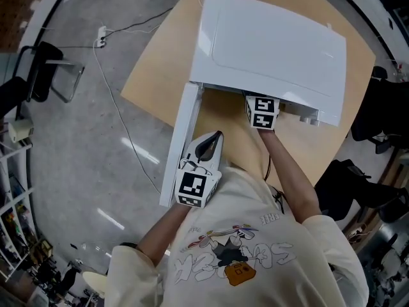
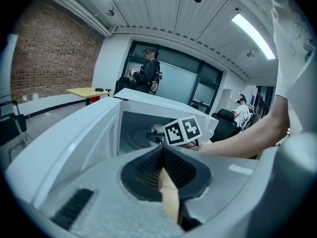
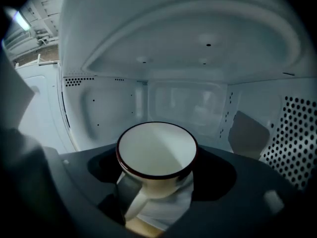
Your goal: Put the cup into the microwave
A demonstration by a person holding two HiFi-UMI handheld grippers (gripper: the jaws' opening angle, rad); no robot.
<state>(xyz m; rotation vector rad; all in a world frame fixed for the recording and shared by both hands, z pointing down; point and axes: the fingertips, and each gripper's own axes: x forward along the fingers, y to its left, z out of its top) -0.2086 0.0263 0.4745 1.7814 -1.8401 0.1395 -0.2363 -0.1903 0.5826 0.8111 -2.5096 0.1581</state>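
The cup (image 3: 157, 150), cream with a dark red rim, stands upright between the jaws of your right gripper (image 3: 158, 163). Its handle points back toward the camera. The jaws stand wide and clasp the cup's body on both sides. The cup is inside the microwave (image 1: 271, 43), with the cavity's pale back wall behind it and a perforated side wall (image 3: 297, 138) at the right. You cannot tell from these views whether the cup's base touches the cavity floor.

In the head view, your right arm reaches under the microwave's top edge, and only that gripper's marker cube (image 1: 262, 112) shows outside the opening. The microwave door (image 1: 181, 146) hangs open to the left, seen edge-on.

Your left gripper (image 2: 161, 152) sits just beside the open door, and its jaws are closed tip to tip with nothing between them. A sliver of tan tabletop shows through the gap behind the tips.

The microwave stands on a light wooden tabletop (image 1: 160, 75) over a grey floor (image 1: 77, 171), where a white cable (image 1: 115, 101) trails. Further off, a person (image 2: 148, 71) stands before dark glass panels.
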